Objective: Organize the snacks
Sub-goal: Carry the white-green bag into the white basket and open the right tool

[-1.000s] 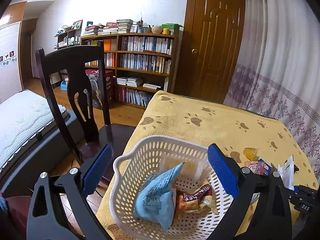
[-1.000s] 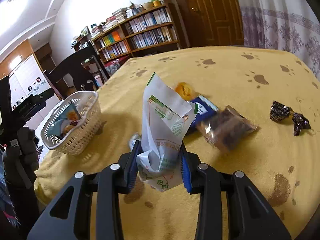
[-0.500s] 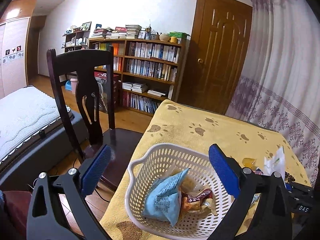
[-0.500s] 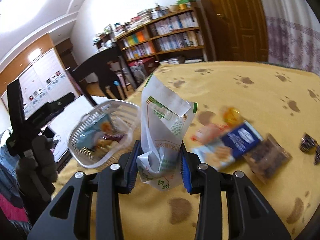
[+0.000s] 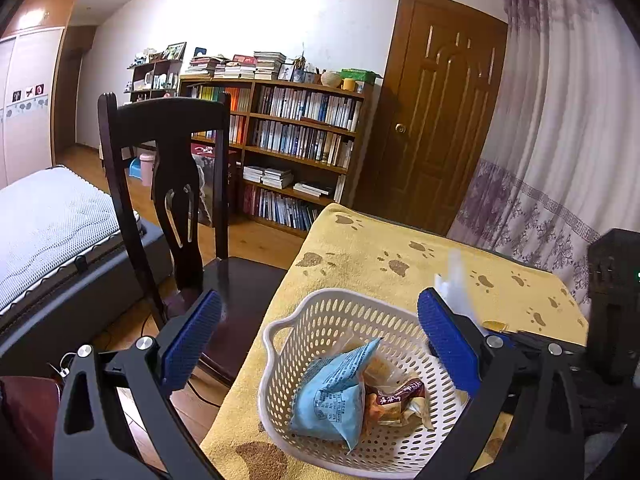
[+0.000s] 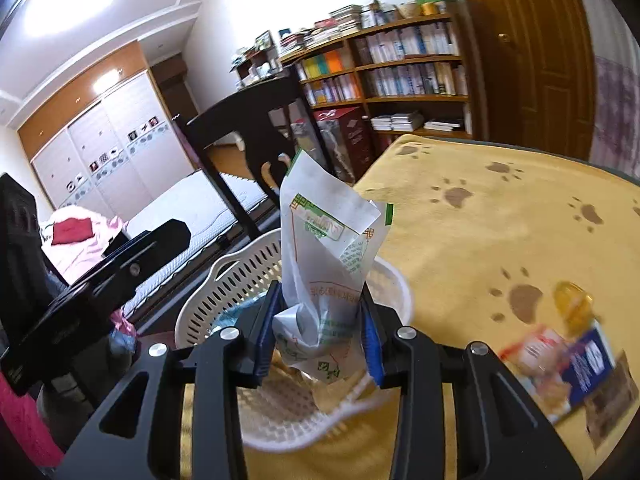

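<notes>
Carried from mid-table, right gripper (image 6: 318, 336) pinches white packet (image 6: 324, 248) over basket (image 6: 240, 276) for dropping; left gripper (image 5: 318, 340) hangs spread.

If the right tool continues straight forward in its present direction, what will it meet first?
Probably the far rim of the white basket, since the right tool, shut on the white snack packet, already hangs over the basket; depth is unclear.
</notes>
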`<state>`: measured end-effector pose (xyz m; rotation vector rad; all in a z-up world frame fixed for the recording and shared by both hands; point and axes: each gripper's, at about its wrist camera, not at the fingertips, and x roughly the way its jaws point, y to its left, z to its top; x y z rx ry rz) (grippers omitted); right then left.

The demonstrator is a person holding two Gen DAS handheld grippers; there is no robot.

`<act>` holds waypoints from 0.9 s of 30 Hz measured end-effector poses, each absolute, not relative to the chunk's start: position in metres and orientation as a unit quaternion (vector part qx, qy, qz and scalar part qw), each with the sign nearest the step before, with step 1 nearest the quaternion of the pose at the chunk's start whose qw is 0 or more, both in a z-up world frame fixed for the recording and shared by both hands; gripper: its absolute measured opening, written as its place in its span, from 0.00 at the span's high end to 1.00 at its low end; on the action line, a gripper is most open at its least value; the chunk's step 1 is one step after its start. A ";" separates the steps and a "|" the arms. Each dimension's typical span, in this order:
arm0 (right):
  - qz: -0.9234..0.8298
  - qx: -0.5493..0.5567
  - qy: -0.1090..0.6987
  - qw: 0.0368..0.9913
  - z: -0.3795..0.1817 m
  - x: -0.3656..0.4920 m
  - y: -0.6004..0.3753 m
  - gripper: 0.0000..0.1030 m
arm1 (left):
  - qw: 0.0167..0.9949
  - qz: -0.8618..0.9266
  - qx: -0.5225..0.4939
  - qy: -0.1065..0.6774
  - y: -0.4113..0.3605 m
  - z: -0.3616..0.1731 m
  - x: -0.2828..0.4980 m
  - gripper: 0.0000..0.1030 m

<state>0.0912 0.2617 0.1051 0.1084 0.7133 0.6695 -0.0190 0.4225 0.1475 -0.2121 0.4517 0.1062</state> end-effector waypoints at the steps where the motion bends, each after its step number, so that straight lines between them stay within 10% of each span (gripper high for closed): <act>1: 0.321 0.050 0.342 0.882 0.104 0.094 0.267 0.57 | 0.967 0.052 -0.107 0.225 0.423 0.147 -0.018 0.03; 27: 0.203 -0.010 0.348 0.915 0.080 0.105 0.256 0.48 | 0.964 0.051 -0.102 0.240 0.418 0.141 -0.010 0.03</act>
